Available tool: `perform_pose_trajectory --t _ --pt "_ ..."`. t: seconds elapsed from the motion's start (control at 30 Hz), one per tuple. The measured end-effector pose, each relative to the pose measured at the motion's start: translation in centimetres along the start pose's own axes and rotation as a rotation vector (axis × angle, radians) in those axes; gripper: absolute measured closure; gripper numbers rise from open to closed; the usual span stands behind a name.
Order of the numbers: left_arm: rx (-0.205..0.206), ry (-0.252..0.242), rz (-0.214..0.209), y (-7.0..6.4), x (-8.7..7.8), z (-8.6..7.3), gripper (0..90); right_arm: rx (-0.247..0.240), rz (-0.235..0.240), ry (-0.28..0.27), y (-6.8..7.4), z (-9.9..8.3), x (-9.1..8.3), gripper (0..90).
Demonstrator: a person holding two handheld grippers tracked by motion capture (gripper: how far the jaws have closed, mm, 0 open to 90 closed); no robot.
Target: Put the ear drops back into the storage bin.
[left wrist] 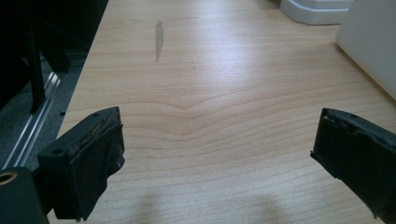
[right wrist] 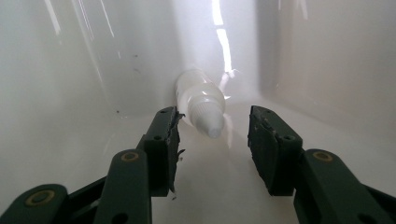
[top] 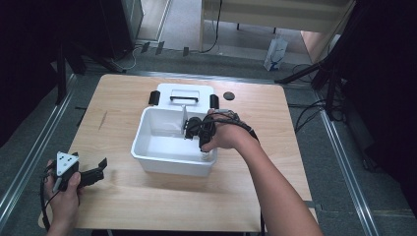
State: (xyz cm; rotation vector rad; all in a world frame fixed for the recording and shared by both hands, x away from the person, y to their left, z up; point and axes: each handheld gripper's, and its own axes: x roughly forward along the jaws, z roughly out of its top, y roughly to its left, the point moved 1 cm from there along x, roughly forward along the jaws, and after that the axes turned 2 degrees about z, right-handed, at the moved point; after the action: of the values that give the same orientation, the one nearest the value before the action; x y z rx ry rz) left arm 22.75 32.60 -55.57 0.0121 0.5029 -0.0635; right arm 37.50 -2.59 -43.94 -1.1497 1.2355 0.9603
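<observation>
**Bottle in the bin, not yet gripped**

The right tongs (right wrist: 212, 140) reach down into the white bin (top: 147, 147) at the middle of the counter (top: 123, 206). In the right gripper view a small white bottle (right wrist: 201, 100) lies on its side on the bin floor, in a corner, its capped tip pointing back toward the camera. The jaws stand partly apart, one on each side of the tip; the left one is just beside the bottle's shoulder, the right one apart from it. Nothing is held. In the high view the right hand (top: 223, 135) covers that spot, near the bin's 4 o'clock corner.

The left tongs (left wrist: 219, 149) are wide and hold nothing, low over bare wood at about 8 o'clock from the bin. The lid (top: 184, 93) lies at the bin's 12 o'clock, a black disc (top: 228, 95) just past it at 1 o'clock.

By judgement, the work is early: the reach is made, but the closing, the lift and whatever follows remain. Whether the bottle is being fetched or has just been let go cannot be told.
</observation>
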Motion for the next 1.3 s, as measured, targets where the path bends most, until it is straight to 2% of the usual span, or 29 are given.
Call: perform_pose_trajectory --t 0.23,0.3,0.4,0.57,0.77,1.1,1.13,1.3 --pt "-0.002 -0.001 0.000 -0.1 0.0 0.0 2.8 0.056 0.012 -0.062 -0.6 -0.5 -1.4 52.8" --pt "-0.002 0.000 0.001 -0.1 0.0 0.0 2.8 0.077 0.026 -0.073 -0.8 -0.7 -1.8 56.0" --pt "0.001 0.000 0.000 0.0 0.0 0.0 2.8 0.101 0.036 -0.118 -1.0 -0.9 -2.7 55.5" --pt "0.001 -0.001 -0.001 0.0 0.0 0.0 2.8 0.106 0.013 -0.150 -1.1 -1.1 -3.9 48.2" --pt "0.001 0.001 -0.001 0.0 0.0 0.0 2.8 0.136 -0.009 -0.188 -1.2 -1.8 -5.3 41.2" --pt "0.004 0.001 0.000 -0.1 0.0 0.0 2.8 0.205 -0.012 -0.234 -1.9 -3.9 -6.3 37.9" --pt "0.006 0.002 0.001 -0.1 0.0 0.0 2.9 0.224 -0.015 -0.238 -2.1 -4.4 -6.5 37.5" --pt "0.007 0.002 0.003 -0.1 0.0 0.0 3.3 0.247 -0.019 -0.253 -2.4 -5.5 -6.7 37.2"
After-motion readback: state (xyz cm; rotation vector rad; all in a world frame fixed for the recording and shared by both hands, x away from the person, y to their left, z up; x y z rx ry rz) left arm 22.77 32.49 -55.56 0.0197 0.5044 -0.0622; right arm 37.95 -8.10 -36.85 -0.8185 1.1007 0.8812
